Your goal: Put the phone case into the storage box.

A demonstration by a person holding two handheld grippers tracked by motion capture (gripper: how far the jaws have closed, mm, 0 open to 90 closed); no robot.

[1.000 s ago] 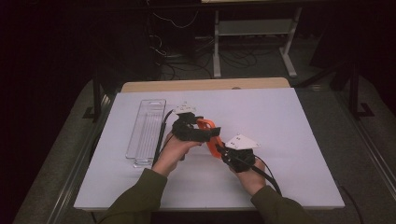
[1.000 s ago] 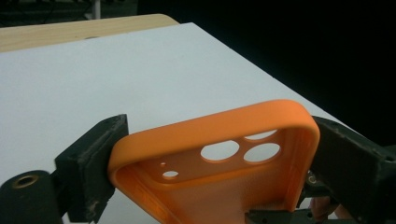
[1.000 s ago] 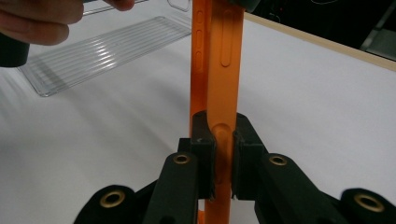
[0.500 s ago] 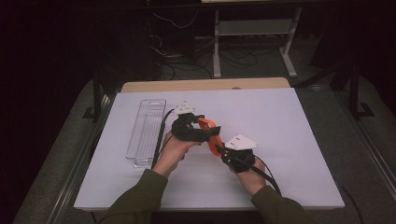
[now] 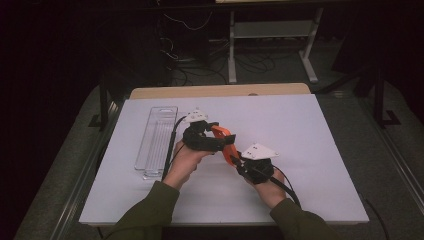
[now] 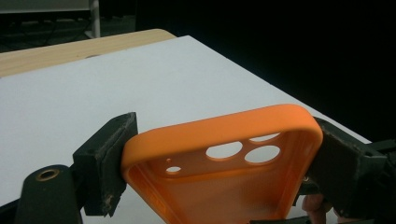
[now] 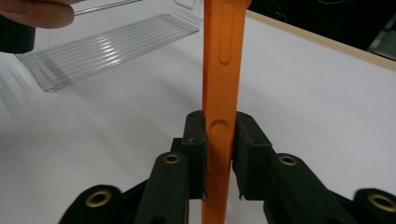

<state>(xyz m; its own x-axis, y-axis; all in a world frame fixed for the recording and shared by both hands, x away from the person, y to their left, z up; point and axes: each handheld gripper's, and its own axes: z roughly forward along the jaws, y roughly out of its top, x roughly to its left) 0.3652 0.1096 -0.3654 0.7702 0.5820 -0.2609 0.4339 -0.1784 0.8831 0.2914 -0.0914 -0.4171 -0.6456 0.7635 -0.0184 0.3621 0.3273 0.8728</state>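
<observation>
Above the white counter (image 5: 310,150), I have the orange phone case (image 5: 223,141) gripped by both claws

My left claw (image 6: 219,158) has just been closing and now clamps the case across its width, camera holes up; my right claw (image 7: 219,140) pinches its thin side edge, though its jaws have just been easing apart. A clear plastic tray (image 5: 156,141) lies on the counter, just left of my left hand (image 5: 186,161)

Orange phone case (image 5: 223,142), soft-looking, open shell with round camera cutouts at one end and slot cutouts along its edge. It's held off the white table (image 5: 310,130), tilted, between my two hands near the table's middle. Hollow inside faces my left gripper's camera (image 6: 224,163); my right gripper's camera sees it edge-on, upright (image 7: 222,70).
</observation>
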